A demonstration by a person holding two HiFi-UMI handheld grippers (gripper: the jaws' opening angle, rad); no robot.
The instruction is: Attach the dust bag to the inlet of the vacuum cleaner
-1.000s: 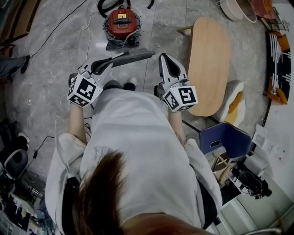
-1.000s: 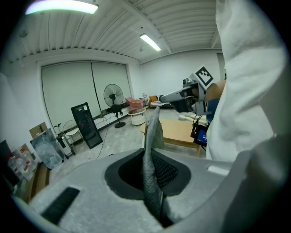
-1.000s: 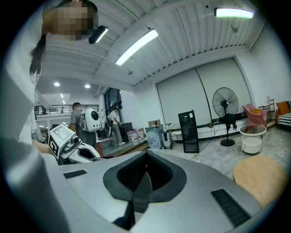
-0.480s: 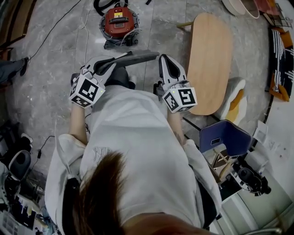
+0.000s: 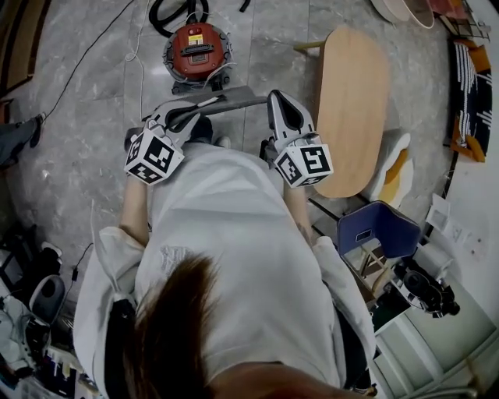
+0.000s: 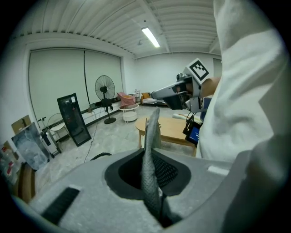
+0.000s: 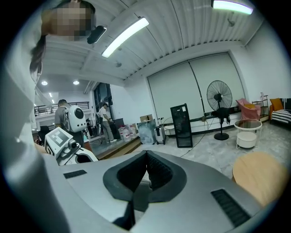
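The red canister vacuum cleaner stands on the grey stone floor ahead of the person. My left gripper is shut on the grey dust bag, which lies as a flat strip across the space between both grippers. In the left gripper view the mesh bag stands edge-on out of the jaws of the left gripper. My right gripper is shut and holds nothing, just right of the bag's end. Its jaws meet in a closed line in the right gripper view. The vacuum's inlet is not visible.
A black hose and cables lie by the vacuum. An oval wooden table stands to the right, a blue chair nearer. A standing fan and black cabinet are farther off. People stand at the far left.
The person has stepped toward the vacuum cleaner, which now lies nearer the grippers. Both grippers moved forward together, the left still shut on the bag.
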